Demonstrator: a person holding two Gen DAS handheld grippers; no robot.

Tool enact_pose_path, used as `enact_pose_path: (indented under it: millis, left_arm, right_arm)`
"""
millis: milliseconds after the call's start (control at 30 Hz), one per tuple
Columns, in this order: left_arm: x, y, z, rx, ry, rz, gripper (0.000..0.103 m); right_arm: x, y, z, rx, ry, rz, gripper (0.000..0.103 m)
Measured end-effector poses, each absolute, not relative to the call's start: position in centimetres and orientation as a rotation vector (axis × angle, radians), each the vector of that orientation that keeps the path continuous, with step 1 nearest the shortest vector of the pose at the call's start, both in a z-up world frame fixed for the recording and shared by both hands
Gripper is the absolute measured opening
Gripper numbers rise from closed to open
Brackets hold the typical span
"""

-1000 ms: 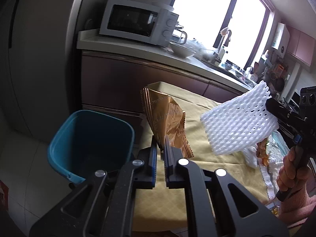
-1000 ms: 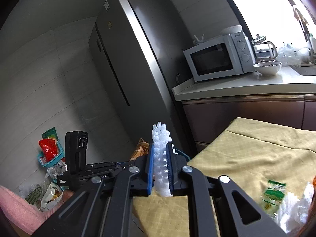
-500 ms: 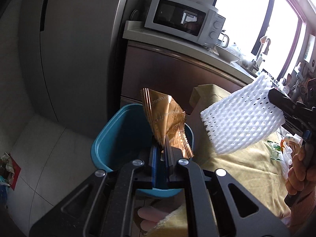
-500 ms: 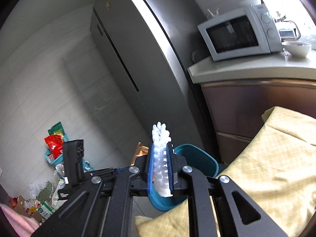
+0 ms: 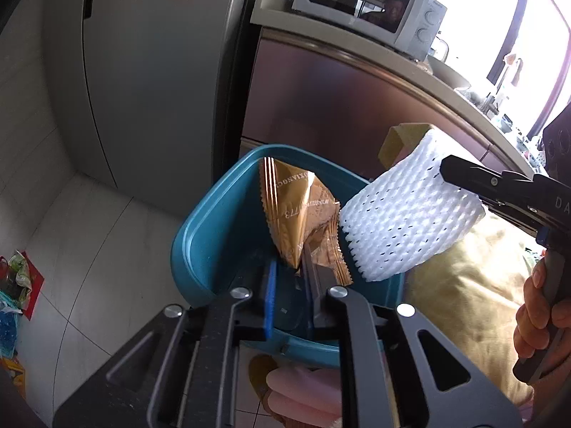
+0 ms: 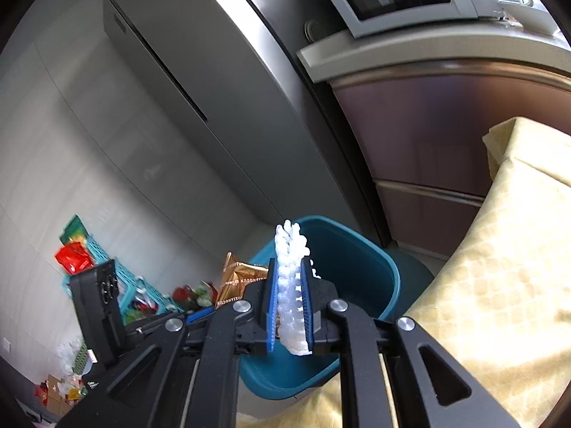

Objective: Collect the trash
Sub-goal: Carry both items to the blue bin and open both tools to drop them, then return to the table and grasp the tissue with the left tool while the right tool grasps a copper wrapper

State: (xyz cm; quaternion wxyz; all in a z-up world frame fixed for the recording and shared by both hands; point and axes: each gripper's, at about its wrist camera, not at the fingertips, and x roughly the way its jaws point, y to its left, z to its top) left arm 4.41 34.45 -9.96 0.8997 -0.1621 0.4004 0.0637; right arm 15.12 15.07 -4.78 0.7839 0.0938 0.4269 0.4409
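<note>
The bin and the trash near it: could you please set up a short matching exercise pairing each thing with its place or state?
Things:
1. gold wrapper
2. foam net
3. bin
4. microwave

Places or states:
A. on the counter
B. on the floor beside the table
C. clamped in the right gripper
D. over the bin, between the opening jaws of the left gripper

Pairs: 1-D, 2-C, 3-B, 4-A
</note>
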Motion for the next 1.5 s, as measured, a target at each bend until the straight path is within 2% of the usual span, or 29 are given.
enact_pose_path:
  millis: [200,233,333,433,600,767,933,1233,1500]
  left_arm:
    - [4.9,34.3,-11.9,-0.347,0.863,0.146,0.023]
    - [5.0,34.3,-12.1,-0.347,0.866,0.148,0.027]
    - [5.3,34.3,-12.8,-0.352,0.871,0.152,0.031]
    - [5.5,34.0,-13.0,-0.355,0.868,0.144,0.035]
    - [5.2,33.2,-12.3,-0.349,0.833,0.126,0.039]
    - [4.2,31.1,-10.0,-0.307,0.765,0.084,0.045]
    - [3.4,27.6,-6.9,-0.249,0.687,0.008,0.052]
    - [2.9,18.2,-4.2,-0.161,0.651,-0.247,0.059]
    - [2.8,8.0,-4.5,-0.098,0.688,-0.471,0.060]
  right_arm:
    - [15.2,16.6,-6.5,0.151,0.984,0.909,0.013]
    - [15.2,16.7,-6.8,0.145,0.996,0.900,0.014]
    - [15.4,16.7,-7.5,0.135,1.010,0.877,0.021]
    - [15.1,16.2,-7.6,0.140,1.007,0.873,0.024]
    - [14.3,14.6,-7.1,0.149,0.976,0.876,0.025]
    - [12.7,12.3,-5.3,0.146,0.918,0.906,0.032]
    - [10.0,8.6,-2.8,0.108,0.831,0.924,0.039]
    - [5.3,-2.1,0.0,0.099,0.683,0.798,0.049]
    - [2.0,-12.5,-0.1,0.169,0.645,0.577,0.049]
